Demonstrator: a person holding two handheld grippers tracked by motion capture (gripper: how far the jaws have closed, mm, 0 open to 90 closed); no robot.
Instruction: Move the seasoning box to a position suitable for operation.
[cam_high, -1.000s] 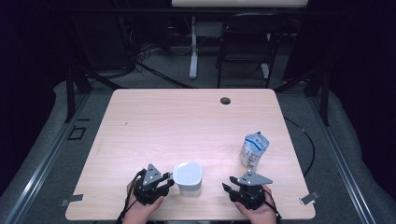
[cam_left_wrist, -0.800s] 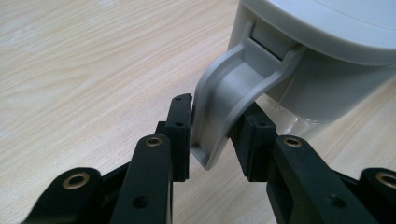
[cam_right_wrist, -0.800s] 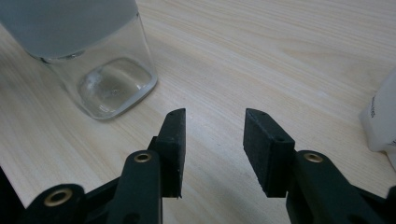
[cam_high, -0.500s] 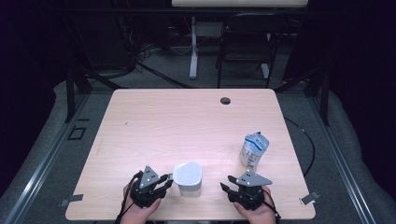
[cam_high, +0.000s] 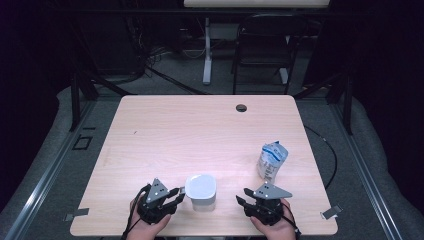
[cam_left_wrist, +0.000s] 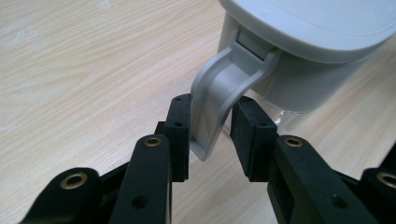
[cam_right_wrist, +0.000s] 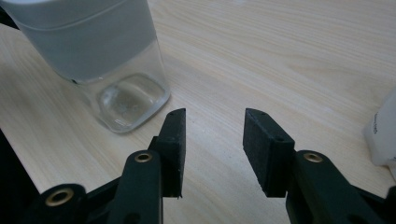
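Note:
A white lidded jug (cam_high: 201, 190) with a clear bottom stands near the table's front edge. My left gripper (cam_high: 177, 194) is just left of it. In the left gripper view its jaws straddle the jug's grey handle (cam_left_wrist: 219, 79). One pad lies against the handle and a narrow gap shows beside the other. These jaws have just been opening, with the handle still between them. My right gripper (cam_high: 242, 198) rests to the right of the jug (cam_right_wrist: 88, 42). Its jaws (cam_right_wrist: 212, 135) are open over bare wood with nothing between them.
A white and blue pouch (cam_high: 272, 161) stands upright at the right, behind the right gripper, and its edge (cam_right_wrist: 383, 135) appears in the right gripper view. A dark cable hole (cam_high: 241, 107) sits at the table's far edge. A chair (cam_high: 262, 50) stands behind the table.

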